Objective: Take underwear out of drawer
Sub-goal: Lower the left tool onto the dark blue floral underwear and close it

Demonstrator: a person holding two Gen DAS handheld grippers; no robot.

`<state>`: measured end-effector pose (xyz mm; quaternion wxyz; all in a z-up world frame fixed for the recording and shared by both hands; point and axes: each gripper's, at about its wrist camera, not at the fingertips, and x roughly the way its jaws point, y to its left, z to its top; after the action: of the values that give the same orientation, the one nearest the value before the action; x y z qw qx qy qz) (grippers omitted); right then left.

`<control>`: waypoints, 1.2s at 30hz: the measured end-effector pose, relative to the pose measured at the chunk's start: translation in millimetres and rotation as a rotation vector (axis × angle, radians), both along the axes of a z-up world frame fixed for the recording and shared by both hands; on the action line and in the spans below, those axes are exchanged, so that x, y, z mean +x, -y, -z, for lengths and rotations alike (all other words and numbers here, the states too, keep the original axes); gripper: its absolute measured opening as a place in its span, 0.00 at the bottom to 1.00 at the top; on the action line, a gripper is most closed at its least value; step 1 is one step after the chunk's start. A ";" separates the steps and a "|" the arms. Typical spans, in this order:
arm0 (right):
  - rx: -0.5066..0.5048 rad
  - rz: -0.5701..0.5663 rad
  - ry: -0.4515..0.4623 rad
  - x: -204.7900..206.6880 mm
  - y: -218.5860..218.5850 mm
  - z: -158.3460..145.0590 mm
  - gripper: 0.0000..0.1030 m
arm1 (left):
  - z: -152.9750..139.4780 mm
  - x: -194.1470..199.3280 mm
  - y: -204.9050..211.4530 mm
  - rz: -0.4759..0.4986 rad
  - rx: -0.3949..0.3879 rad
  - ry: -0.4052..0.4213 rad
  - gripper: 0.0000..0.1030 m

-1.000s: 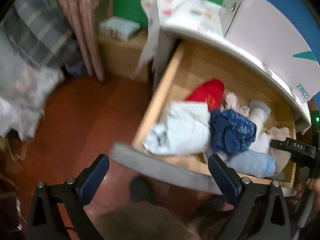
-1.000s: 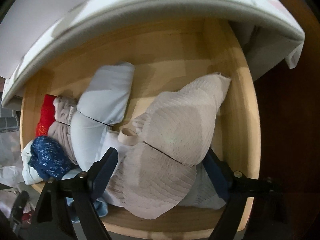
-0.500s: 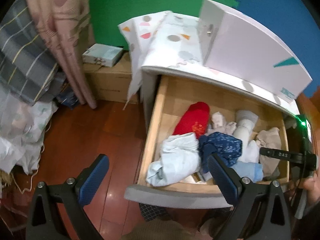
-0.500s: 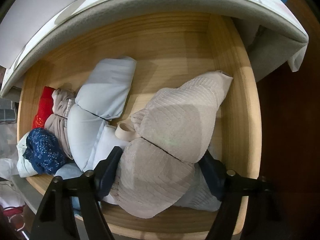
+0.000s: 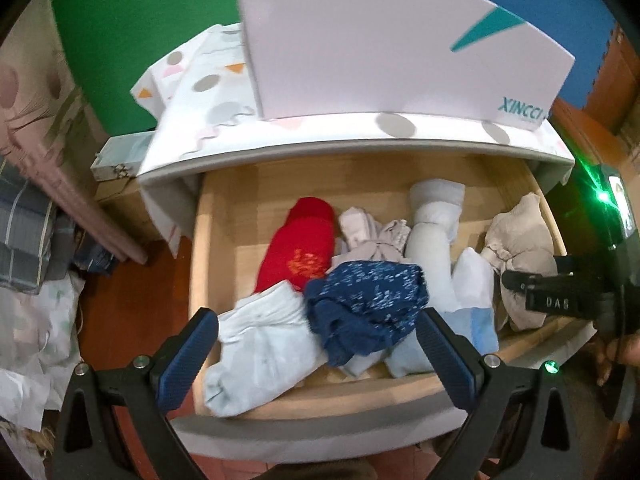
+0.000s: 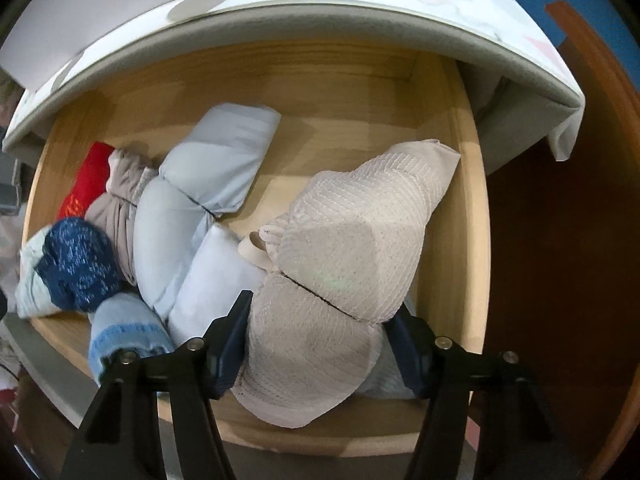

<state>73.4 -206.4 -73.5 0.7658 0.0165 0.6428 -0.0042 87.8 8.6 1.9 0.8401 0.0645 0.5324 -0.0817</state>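
The wooden drawer (image 5: 200, 260) stands pulled out and holds several rolled garments. A beige ribbed underwear bundle (image 6: 352, 248) lies at its right end, also seen in the left wrist view (image 5: 520, 248). My right gripper (image 6: 322, 312) points down over it; its jaws are closing, and both blue pads press the bundle's near lobe. My left gripper (image 5: 314, 324) hangs open above the drawer's front left, holding nothing. Below it lie a navy speckled piece (image 5: 364, 300) and a pale blue one (image 5: 260, 344). The right gripper's black body (image 5: 560, 300) shows at the right edge.
A red roll (image 5: 304, 248) and light blue rolls (image 6: 216, 176) fill the drawer's middle. A white box (image 5: 380, 40) stands on the patterned cloth (image 5: 200, 92) over the cabinet top. Curtain (image 5: 52, 152), a cardboard box and plastic bags (image 5: 36, 340) crowd the floor at left.
The right jaws have narrowed onto the beige bundle, squeezing it. The left gripper has swung from the floor side to face the drawer squarely, still open.
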 end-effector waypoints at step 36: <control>0.129 0.030 -0.004 -13.2 22.6 0.1 0.57 | 80.4 53.0 43.9 -0.070 -0.053 -0.283 0.47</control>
<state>60.2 -229.0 -73.6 0.7617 0.0754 0.6430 0.0256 140.8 -35.3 -78.5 0.7603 0.0117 0.6451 -0.0748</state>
